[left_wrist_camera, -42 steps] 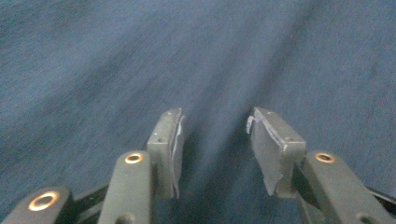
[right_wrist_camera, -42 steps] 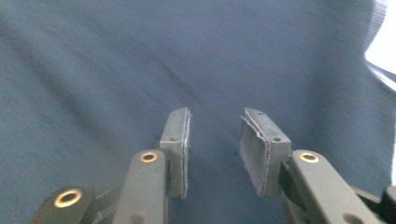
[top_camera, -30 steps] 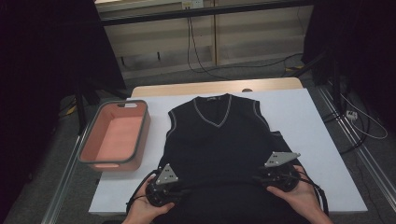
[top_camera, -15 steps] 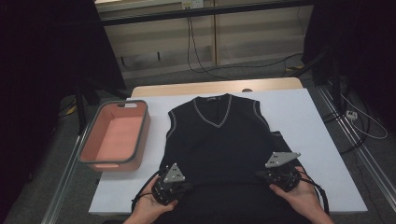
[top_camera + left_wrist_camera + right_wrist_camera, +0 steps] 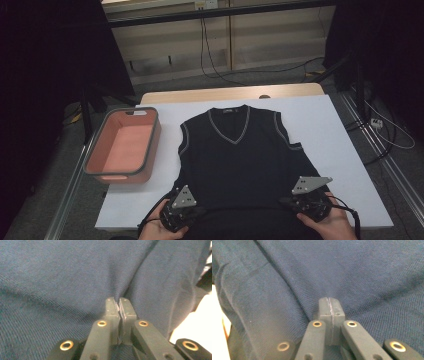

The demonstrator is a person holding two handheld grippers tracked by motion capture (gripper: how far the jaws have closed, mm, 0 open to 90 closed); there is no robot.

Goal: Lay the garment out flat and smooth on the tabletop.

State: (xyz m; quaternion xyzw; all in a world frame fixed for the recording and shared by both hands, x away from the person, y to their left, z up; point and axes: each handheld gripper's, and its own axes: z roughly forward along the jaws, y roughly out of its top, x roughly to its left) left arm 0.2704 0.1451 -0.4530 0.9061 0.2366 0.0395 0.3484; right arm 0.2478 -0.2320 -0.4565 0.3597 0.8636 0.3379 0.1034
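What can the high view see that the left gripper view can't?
High view alone: the pink bin, the vest's grey V-neck, the person's hands and the right gripper at the hem. Left gripper view alone: the left gripper from close up, jaws pinched shut on a fold of knit. Both: the dark vest on the white table.

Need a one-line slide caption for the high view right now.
Both grippers, left gripper and right gripper, shut on the hem of a dark vest spread on the white table, beside a pink bin.
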